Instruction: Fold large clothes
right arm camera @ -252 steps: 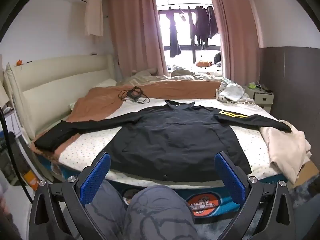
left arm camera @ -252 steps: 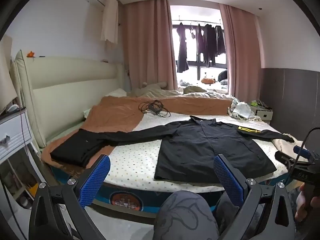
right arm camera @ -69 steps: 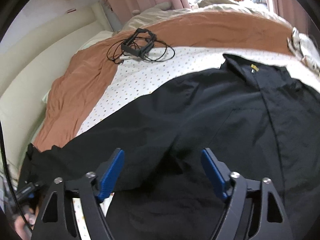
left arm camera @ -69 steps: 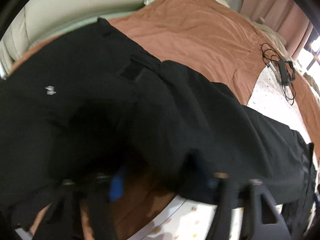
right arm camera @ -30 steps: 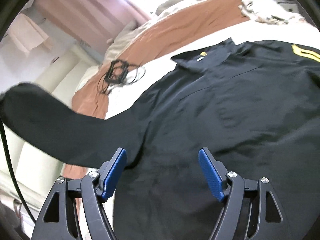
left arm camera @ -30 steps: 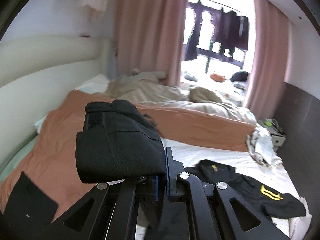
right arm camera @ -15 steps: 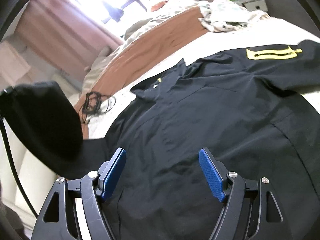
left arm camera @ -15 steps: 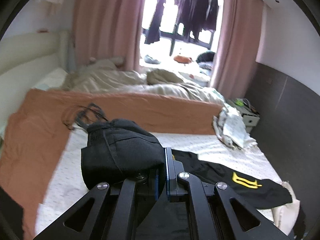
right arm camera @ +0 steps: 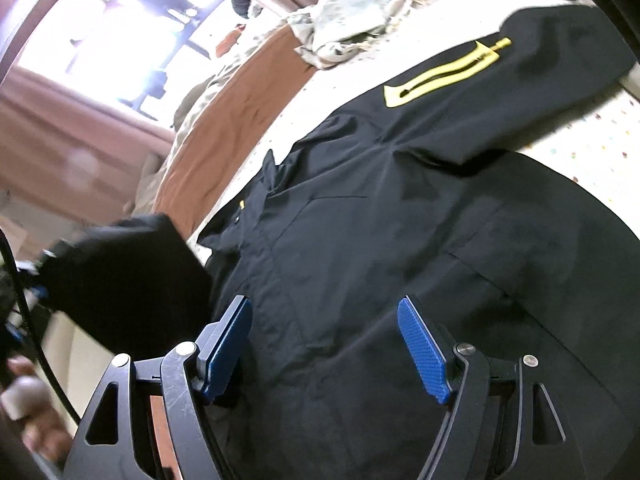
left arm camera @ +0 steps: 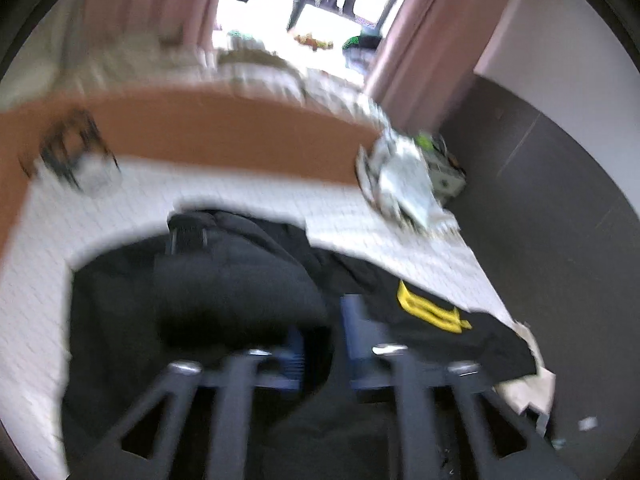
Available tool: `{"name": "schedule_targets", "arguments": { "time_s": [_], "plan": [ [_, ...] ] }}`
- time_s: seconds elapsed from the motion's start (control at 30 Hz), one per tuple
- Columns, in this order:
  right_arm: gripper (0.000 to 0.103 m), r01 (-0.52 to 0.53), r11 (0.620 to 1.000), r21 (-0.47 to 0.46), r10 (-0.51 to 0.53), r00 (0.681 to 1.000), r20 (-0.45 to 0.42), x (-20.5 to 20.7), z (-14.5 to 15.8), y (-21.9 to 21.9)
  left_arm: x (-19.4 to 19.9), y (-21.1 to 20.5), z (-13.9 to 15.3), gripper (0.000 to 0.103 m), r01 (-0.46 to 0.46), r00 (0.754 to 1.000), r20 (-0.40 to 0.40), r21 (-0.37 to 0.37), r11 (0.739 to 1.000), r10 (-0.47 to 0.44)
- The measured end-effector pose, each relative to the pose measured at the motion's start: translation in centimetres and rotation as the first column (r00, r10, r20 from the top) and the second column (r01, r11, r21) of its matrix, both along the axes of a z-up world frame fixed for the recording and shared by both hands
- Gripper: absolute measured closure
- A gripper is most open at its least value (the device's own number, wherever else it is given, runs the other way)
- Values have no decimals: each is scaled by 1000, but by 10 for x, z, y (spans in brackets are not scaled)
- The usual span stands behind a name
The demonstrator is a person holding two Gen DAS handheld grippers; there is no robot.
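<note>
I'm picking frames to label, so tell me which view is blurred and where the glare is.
Left wrist view: motion blur throughout, with the black jacket and left tool smeared and the window blown out. Right wrist view: mostly sharp, with window glare at upper left and blur only on the sleeve at the left edge.

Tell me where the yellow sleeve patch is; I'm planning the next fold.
The yellow patch sits on the jacket's outstretched sleeve, upper right in the right wrist view, near the crumpled pale cloth.

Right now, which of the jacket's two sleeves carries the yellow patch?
The outstretched sleeve lying flat toward the bed's edge; the other sleeve, plain black, is bunched at the left gripper.
</note>
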State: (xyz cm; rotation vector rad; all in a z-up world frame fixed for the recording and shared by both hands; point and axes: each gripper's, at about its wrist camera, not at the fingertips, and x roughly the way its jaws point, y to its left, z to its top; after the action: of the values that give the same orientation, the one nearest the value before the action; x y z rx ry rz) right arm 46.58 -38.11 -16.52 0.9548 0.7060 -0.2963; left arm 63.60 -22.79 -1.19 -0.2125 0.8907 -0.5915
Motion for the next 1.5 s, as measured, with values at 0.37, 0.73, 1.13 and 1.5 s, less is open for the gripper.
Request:
{"name": "schedule_targets", "arguments": {
  "time_s": [0.37, 0.73, 1.13, 1.5],
  "plan": [
    [27, 53, 999, 9, -53, 999, -3, -9, -3, -10, -46, 75, -93, 9, -256, 946, -241, -149, 955, 216],
    [27, -95, 988, -125, 90, 995, -45, 22, 4, 33, -82, 161, -82, 9, -457, 887, -118, -82, 886, 447],
    [27, -338, 840, -423, 252, 936, -246, 83, 10, 107, -80, 215, -80, 9, -529, 848, -109, -139, 837, 518],
    [28, -510, 673, -536, 277, 845, -457, 133, -19, 147, -82, 247, -87, 12, -590, 808, -171, -209, 780, 565]
  ]
}}
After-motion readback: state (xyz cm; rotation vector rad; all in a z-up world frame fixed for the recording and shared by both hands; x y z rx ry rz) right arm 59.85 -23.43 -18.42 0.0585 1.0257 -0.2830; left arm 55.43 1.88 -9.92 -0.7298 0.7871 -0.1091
